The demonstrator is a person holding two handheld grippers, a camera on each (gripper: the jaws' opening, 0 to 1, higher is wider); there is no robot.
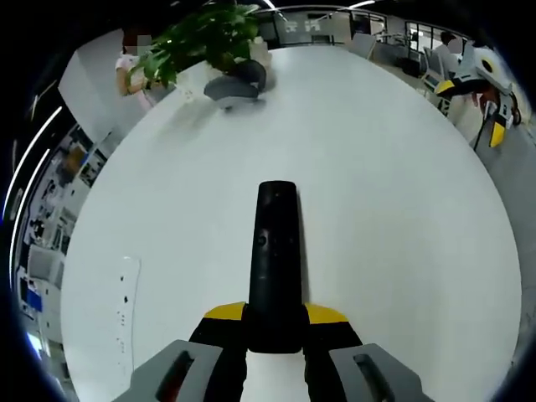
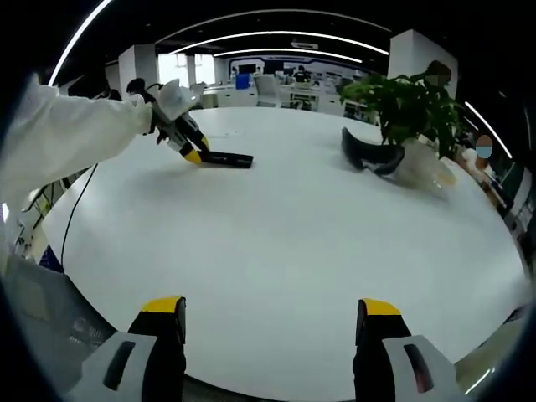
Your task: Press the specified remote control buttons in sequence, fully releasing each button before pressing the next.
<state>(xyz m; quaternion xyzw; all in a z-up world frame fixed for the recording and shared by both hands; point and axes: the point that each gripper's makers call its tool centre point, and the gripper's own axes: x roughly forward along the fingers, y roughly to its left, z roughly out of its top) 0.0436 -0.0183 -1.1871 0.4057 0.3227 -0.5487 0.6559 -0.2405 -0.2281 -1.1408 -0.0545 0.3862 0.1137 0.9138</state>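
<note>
In the left gripper view a long black remote control points away from me over the white table. My left gripper is shut on its near end, yellow fingertips pressed against both sides. From the right gripper view, that same left gripper appears far off at the left, holding the black remote low over the table. My right gripper stands open above the table's near edge, nothing between its fingers.
A white remote-like strip lies on the table to the left of my left gripper. A potted plant and a dark curved object sit at the table's far side. A white sleeve reaches in.
</note>
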